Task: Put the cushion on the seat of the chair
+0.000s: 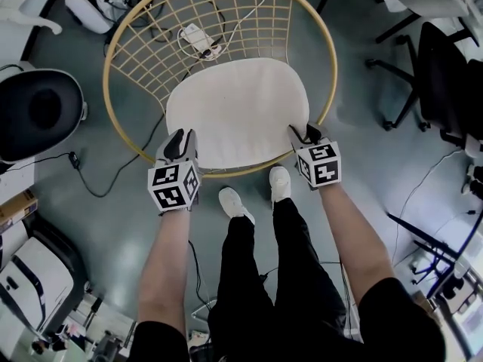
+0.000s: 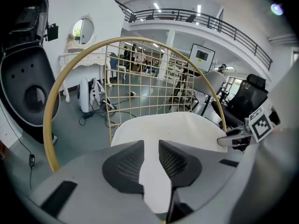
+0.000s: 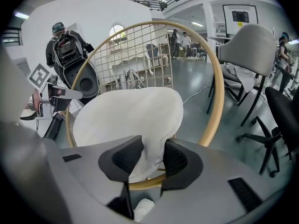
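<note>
Forearms (image 1: 170,262) lead down to left gripper (image 1: 179,138) and right gripper (image 1: 308,133), each clamped on near edge of white cushion (image 1: 238,108), which lies flat on round wire chair (image 3: 217,100) seat.

Bright, even indoor light from ceiling strips (image 2: 156,6); the white cushion (image 1: 238,108) looks slightly washed out. Gripper views bend strongly, darkening at round edges.

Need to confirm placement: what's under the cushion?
Only the chair's tan hoop and wire grid show around the cushion. The hoop's front shows just under its near edge. The seat surface beneath is covered, so I can't see it.
</note>
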Demonstrator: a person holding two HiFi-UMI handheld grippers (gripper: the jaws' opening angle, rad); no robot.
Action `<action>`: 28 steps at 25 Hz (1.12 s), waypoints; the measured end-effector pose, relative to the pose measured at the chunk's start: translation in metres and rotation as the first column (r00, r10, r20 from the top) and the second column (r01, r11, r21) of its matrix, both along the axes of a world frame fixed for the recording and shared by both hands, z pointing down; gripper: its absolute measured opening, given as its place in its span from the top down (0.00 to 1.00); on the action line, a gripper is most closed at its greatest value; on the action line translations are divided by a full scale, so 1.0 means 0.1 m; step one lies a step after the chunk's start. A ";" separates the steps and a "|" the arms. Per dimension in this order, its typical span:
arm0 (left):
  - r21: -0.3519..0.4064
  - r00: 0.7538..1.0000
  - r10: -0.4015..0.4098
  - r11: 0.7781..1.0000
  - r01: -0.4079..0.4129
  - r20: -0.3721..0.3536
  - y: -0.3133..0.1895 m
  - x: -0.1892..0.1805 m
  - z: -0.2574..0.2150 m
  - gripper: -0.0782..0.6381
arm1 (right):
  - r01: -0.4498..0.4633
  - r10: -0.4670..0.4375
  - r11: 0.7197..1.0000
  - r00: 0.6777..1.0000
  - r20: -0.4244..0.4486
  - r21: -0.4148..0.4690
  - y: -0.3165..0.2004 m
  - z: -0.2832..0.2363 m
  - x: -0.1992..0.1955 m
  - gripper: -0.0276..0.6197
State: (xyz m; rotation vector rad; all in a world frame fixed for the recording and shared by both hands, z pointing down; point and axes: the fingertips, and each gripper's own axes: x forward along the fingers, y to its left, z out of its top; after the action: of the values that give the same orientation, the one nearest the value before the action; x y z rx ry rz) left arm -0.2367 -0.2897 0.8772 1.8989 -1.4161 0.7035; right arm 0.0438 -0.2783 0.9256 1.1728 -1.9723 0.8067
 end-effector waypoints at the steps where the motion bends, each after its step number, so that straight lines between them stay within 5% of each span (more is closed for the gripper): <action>1: 0.003 1.000 0.006 1.000 -0.006 -0.006 0.01 0.02 -0.04 0.75 | -0.001 0.001 1.000 1.000 -0.011 0.000 0.01 -0.01 0.01 0.75; 4: 0.022 0.999 0.031 0.999 -0.030 -0.023 0.05 0.07 -0.16 0.80 | -0.002 0.002 1.000 0.999 -0.047 0.001 0.01 -0.04 0.02 0.68; 7: 0.035 0.997 0.063 0.997 -0.062 -0.038 0.10 0.14 -0.28 0.83 | 0.022 -0.022 1.000 0.996 -0.091 -0.004 0.01 -0.06 -0.03 0.42; 15: 0.053 0.990 0.119 0.992 -0.115 -0.070 0.36 0.25 -0.64 0.86 | -0.055 0.058 0.998 0.994 -0.089 0.034 0.03 -0.41 0.02 0.41; 19: 0.070 0.987 0.121 0.991 -0.113 -0.109 0.47 0.29 -0.91 0.86 | -0.034 0.038 0.996 0.998 -0.045 0.084 0.04 -0.81 -0.08 0.55; 22: 0.089 0.982 0.113 0.991 -0.101 -0.149 0.55 0.31 -1.19 0.86 | -0.023 0.017 0.991 0.999 0.046 0.130 0.06 -1.27 -0.25 0.94; 28: 0.151 0.967 0.127 0.984 -0.095 -0.219 0.71 0.33 -2.01 0.86 | -0.028 -0.011 0.982 0.979 0.205 0.189 0.15 -2.30 -0.61 0.94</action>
State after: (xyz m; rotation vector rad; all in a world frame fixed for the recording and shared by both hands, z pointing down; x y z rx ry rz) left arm -0.2039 -0.2184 0.6757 2.1060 -1.2493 0.4287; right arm -0.0175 -0.2635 0.6954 1.2501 -2.2571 0.7825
